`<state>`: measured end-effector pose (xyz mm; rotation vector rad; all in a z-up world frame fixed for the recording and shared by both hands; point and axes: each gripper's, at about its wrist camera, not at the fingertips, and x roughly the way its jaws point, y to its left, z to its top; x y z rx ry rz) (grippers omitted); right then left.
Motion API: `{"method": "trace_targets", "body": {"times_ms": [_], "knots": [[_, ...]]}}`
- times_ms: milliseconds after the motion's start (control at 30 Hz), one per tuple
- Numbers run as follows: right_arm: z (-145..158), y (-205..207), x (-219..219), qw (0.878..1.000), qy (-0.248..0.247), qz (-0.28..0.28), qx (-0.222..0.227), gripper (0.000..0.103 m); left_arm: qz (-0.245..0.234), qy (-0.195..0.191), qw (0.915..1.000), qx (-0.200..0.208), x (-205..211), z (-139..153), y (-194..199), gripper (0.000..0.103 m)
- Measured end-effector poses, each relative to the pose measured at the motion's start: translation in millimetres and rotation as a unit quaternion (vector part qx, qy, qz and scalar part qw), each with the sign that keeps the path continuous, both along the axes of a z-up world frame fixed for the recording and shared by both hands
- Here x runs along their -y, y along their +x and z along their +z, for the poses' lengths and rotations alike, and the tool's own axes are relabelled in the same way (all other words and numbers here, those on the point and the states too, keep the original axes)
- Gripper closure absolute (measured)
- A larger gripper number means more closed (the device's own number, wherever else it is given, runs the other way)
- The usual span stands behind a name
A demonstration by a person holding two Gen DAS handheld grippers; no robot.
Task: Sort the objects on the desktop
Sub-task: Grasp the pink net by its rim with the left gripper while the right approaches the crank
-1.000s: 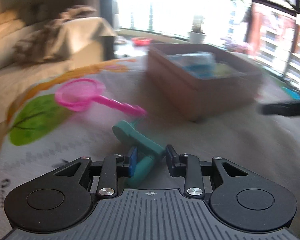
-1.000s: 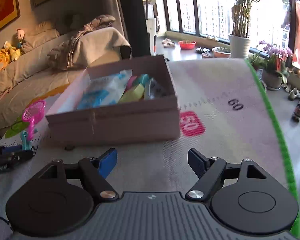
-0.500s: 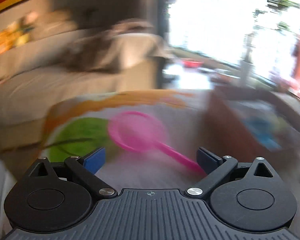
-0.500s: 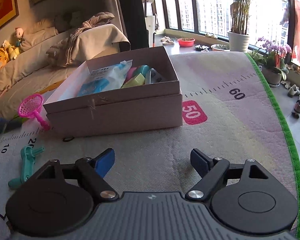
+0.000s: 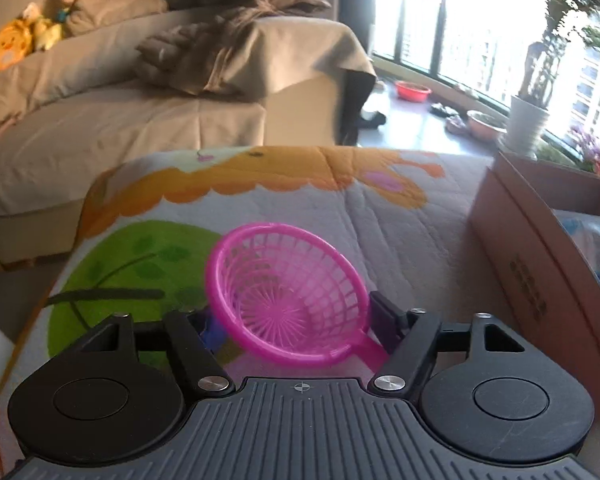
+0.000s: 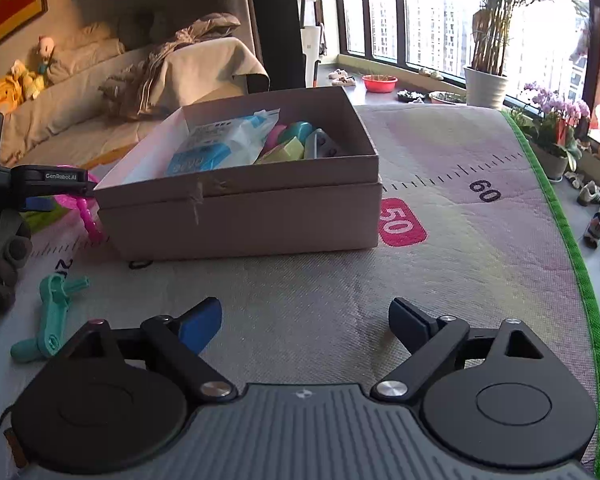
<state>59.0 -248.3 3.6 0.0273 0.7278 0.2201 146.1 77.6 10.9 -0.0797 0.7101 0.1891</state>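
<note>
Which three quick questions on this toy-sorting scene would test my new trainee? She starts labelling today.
1. True or false: the pink strainer lies inside the cardboard box.
2. Which tool has the strainer between its fingers: A left, B right?
3. Fill in: the teal toy lies on the ___, outside the box.

Key: 1 false; 2 A, its jaws closing around the strainer; 3 mat.

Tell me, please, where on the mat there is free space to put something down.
Free: the wide mat right of the cardboard box, up to the green border, and the strip before the box. Crowded: left of the box, with the pink strainer, teal toy and left gripper.
</note>
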Motion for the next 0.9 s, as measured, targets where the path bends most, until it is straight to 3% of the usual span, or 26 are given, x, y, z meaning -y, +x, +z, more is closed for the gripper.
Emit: {"method": "trace_targets", "body": {"times_ms": [167,367,467,500,533,633,900], "knots": [[10,-5,-21,0.998,0.047,0.041,-0.018,0.012,-0.045,0.006,0.9989,0.007,1,-4,-26,0.028],[26,-10,-92,0.987,0.045,0.152,-0.006,0.026,-0.076,0.0,0.9971,0.007,-8,-5,-47,0.028],[20,-9,-126,0.981,0.03,0.191,-0.018,0.043,-0.084,0.0,0.9964,0.009,-14,-4,-56,0.028],[17,-8,-134,0.98,0.021,0.195,-0.024,0.056,-0.086,-0.001,0.9962,0.01,-16,-4,-58,0.028],[13,-4,-140,0.98,0.014,0.194,-0.031,0.065,-0.089,-0.001,0.996,0.011,-18,-4,-61,0.027],[13,-1,-139,0.983,0.005,0.181,-0.029,0.078,-0.097,-0.005,0.9952,0.012,-22,-4,-70,0.027],[12,3,-72,0.995,-0.015,0.091,-0.03,0.079,-0.148,-0.004,0.9889,0.011,-5,-6,-93,0.027]]}}
